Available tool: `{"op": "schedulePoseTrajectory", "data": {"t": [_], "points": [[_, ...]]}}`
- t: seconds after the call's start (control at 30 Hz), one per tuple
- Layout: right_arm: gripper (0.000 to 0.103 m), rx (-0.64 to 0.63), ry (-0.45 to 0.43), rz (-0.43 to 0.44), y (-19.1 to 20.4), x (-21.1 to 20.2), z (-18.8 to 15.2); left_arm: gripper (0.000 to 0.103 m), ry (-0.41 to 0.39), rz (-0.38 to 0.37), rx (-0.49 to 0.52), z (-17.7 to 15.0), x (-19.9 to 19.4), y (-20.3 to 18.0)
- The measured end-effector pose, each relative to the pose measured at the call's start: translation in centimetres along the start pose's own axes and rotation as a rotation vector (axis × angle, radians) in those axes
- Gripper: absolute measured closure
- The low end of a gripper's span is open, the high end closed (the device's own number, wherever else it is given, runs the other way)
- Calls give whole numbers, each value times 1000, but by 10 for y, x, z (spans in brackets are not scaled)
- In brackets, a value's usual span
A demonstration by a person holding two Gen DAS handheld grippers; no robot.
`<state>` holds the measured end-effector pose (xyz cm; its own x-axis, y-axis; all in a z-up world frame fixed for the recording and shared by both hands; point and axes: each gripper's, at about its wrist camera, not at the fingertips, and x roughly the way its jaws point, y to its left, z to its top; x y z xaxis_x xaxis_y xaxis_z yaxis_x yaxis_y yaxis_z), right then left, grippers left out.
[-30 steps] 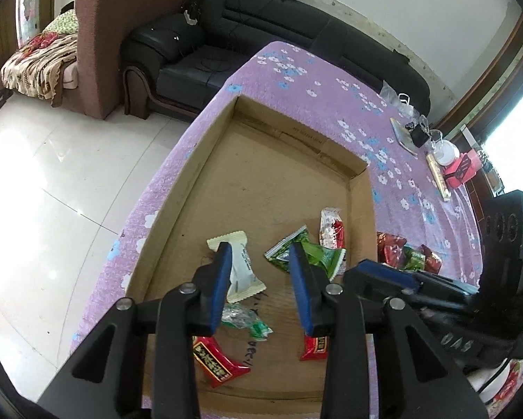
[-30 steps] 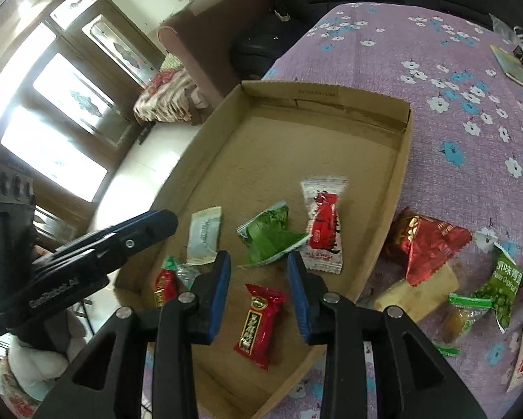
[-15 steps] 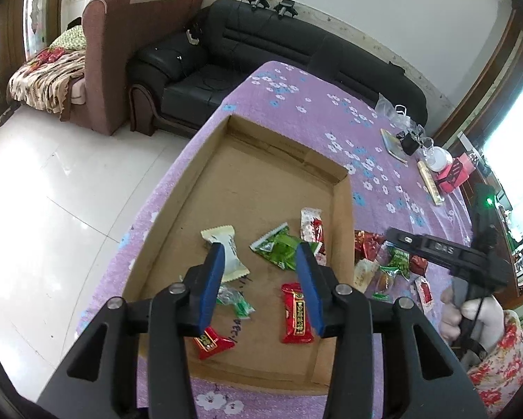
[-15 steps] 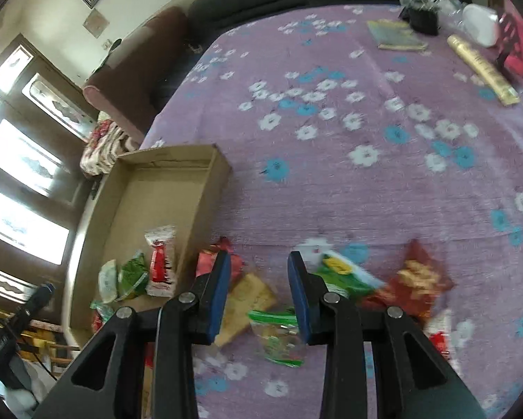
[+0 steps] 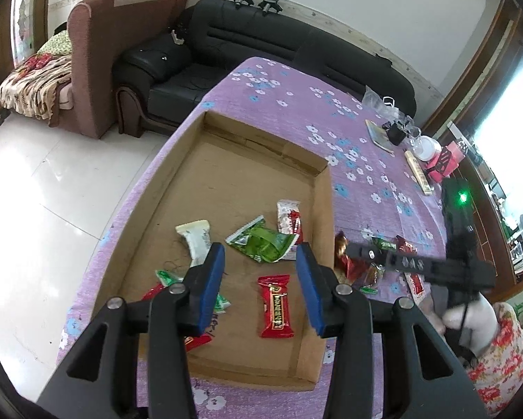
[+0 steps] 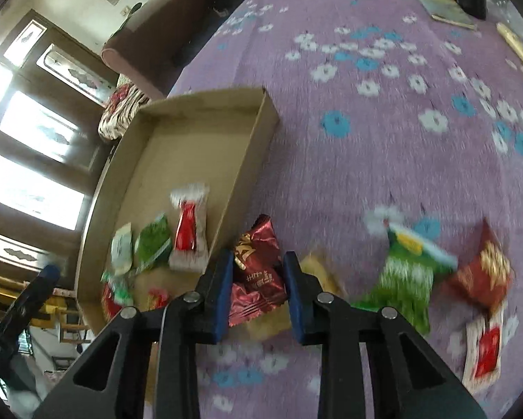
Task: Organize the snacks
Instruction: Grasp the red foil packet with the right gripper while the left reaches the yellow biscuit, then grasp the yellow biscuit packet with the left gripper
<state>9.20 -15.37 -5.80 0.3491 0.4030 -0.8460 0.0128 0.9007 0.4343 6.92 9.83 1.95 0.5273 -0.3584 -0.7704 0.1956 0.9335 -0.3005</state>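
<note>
A shallow cardboard box (image 5: 326, 209) lies on the purple flowered tablecloth (image 5: 296, 104). Inside it are a red bar (image 5: 275, 305), a green packet (image 5: 261, 244), a white packet (image 5: 196, 241) and a red-and-white one (image 5: 289, 218). My left gripper (image 5: 259, 255) hovers over the box's near end, open, with nothing between its pads. Just right of the box wall (image 6: 247, 160), my right gripper (image 6: 258, 262) has its jaws closing on a dark red snack packet (image 6: 258, 276), which fills the gap between the blue pads. In the left wrist view the right gripper (image 5: 362, 254) shows from the side.
Loose snacks lie right of the box: a green packet (image 6: 404, 276), a red one (image 6: 481, 272) and a yellowish one (image 6: 317, 269). A book (image 5: 378, 134), a white cup (image 5: 428, 146) and a red box (image 5: 446, 162) sit far right. A black sofa (image 5: 261, 56) stands behind the table.
My right gripper left the box, swung right over the loose snacks, and now has the dark red packet between narrower jaws. My left gripper rose, drew back and opened wider.
</note>
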Motion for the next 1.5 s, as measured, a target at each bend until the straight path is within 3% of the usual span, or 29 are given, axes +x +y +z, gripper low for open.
{"op": "schedulePoseTrajectory", "data": {"t": [0.17,0.43,0.67,0.8,0.93,1.07,1.1,1.13,1.2,1.33,1.5], "points": [[77,46,0,6,-23,-27,-33,59,17,-33,36,1,7,-17],[76,113,3,-78,-61,-52,-69,59,78,-105,134,-4,27,-62],[76,108,-2,-113,-84,-75,-98,59,204,-165,341,-21,74,-121],[75,100,-12,-105,-89,-79,-105,59,278,-132,467,-28,113,-144],[73,94,-36,-83,-91,-80,-109,59,331,-79,532,-31,136,-150],[72,83,-55,-78,-90,-82,-111,59,338,-45,586,-34,141,-156],[72,75,-63,-76,-89,-83,-110,63,347,-46,590,-34,141,-157],[72,69,-67,-75,-90,-84,-111,82,351,-46,589,-35,140,-158],[72,51,-73,-75,-88,-85,-110,95,369,-57,576,-37,139,-159],[65,7,-72,-81,-88,-86,-106,95,380,-65,556,-50,136,-159],[63,-46,-45,-90,-85,-78,-103,94,336,-60,519,-48,129,-153]]}}
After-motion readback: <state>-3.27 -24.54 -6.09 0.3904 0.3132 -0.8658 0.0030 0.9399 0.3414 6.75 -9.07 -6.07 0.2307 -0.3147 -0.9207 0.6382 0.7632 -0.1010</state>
